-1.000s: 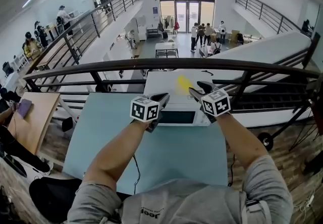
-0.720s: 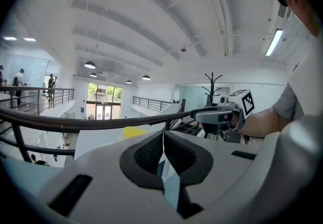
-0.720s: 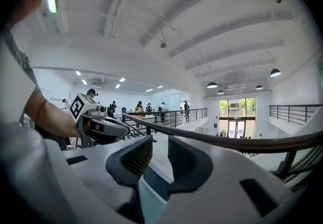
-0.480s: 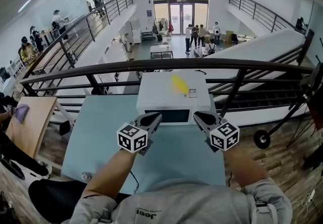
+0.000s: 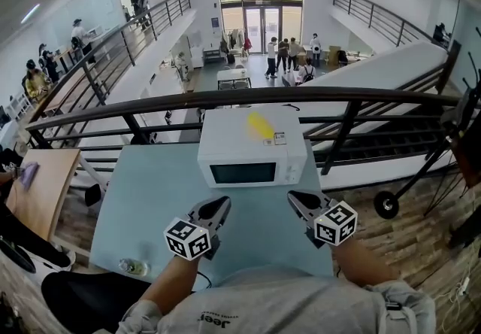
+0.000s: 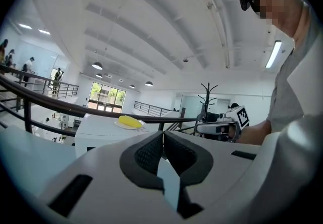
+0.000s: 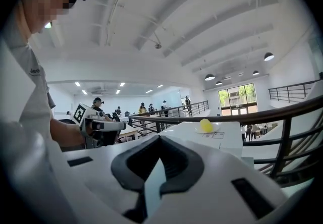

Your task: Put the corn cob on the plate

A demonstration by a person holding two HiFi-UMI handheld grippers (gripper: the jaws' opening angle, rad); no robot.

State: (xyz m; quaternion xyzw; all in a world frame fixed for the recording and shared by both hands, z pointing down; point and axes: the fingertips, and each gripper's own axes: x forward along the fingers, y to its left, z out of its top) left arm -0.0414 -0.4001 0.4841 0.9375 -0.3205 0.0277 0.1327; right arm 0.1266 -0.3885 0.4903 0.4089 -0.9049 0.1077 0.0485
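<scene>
Corn cob (image 5: pixel 260 126) atop microwave (image 5: pixel 252 152), plate (image 6: pixel 118 125) only in gripper views, left gripper (image 6: pixel 162 136) closed, right gripper (image 7: pixel 159 140) just closed

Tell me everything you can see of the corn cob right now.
The corn cob is a short, plain yellow piece lying on its side on a small white plate on top of the white microwave. Only the plate touches it; nothing grips it. Kernel detail is too small to make out.
</scene>
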